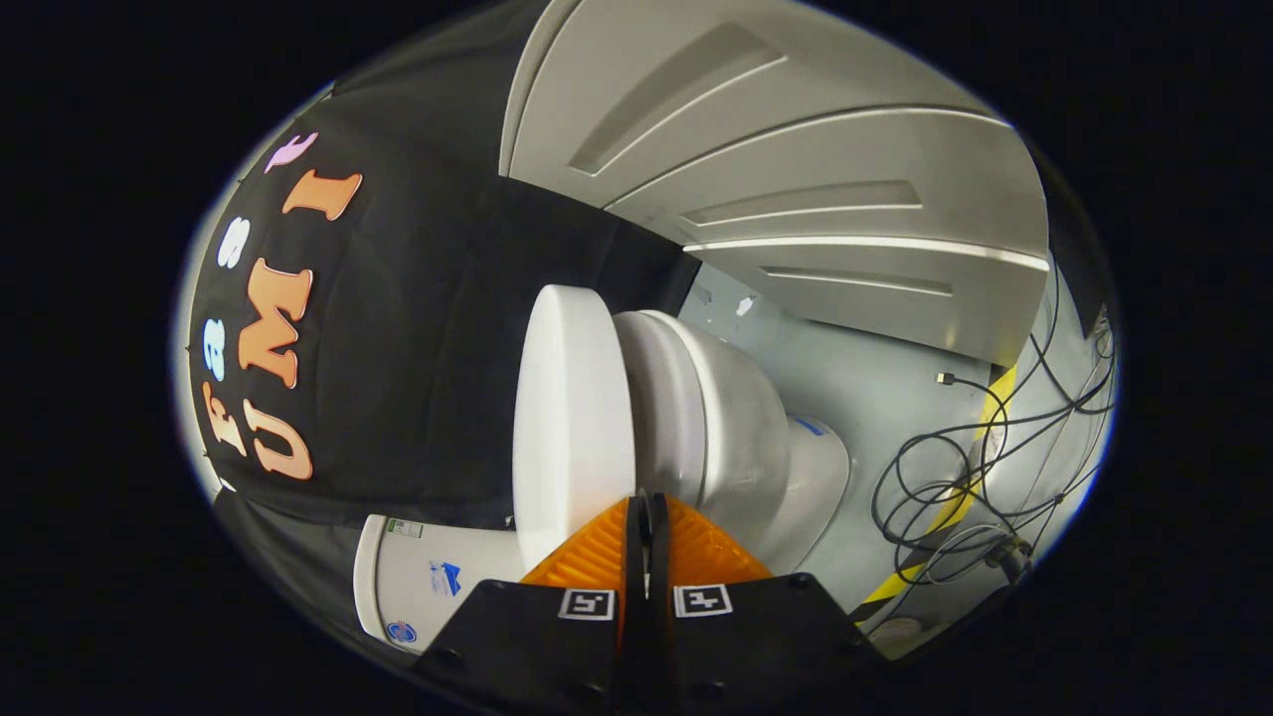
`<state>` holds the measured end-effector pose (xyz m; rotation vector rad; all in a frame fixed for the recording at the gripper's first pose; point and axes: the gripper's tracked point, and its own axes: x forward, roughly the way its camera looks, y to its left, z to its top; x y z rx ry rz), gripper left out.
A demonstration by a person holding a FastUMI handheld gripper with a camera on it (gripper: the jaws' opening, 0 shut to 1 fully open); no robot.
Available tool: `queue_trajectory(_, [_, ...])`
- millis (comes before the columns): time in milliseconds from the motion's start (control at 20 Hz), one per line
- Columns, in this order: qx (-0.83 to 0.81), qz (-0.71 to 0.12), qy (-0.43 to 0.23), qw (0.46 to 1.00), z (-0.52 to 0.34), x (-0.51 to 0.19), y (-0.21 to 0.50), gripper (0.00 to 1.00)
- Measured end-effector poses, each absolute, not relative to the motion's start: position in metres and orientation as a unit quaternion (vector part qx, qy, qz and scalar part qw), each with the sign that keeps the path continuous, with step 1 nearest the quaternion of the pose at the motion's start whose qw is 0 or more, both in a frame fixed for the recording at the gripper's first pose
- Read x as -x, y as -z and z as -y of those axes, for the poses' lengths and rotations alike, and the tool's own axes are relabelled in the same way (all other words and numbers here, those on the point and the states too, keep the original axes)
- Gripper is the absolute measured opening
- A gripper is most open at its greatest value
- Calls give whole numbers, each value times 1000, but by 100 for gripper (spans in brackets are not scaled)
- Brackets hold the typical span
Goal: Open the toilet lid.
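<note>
To the left of the gripper (pixel 646 517) and close by it lies the toilet's tank (pixel 438 582), a pale drum with small stickers on its face, set against the black cloth wall. The whole view is rolled on its side, so the toilet appears tipped over.

Just ahead of the fingers stands the toilet lid (pixel 572 418), a flat white slab seen nearly edge-on. A clear gap separates it from the bowl (pixel 716 408) to its right, so the lid looks already lifted off the seat and swung toward the tank. The fingers are drawn close together, only a thin dark slit between them, and nothing shows pinched there; their tips sit at the lid's near edge, and whether they touch it I cannot tell.

I judge the task to be at its last step: the lift is made, and what is left is to rest the lid against the tank and draw the gripper straight back without dragging it down again.

Further right, beyond the bowl, loose black cables (pixel 955 477) lie on the grey floor beside a yellow-and-black tape strip (pixel 945 517).
</note>
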<state>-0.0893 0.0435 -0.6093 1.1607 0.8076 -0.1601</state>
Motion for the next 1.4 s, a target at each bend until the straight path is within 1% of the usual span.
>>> queue_trajectory(400, [-500, -362, 68, 784, -53, 73, 560, 8])
queue_trajectory(550, [-481, -347, 70, 802, -59, 62, 541, 8])
queue_trajectory(800, [-441, -341, 57, 829, -75, 55, 505, 8])
queue_trajectory(950, [-416, -337, 61, 842, -85, 50, 489, 8])
queue_trajectory(1400, [-368, -343, 51, 863, -115, 44, 450, 8])
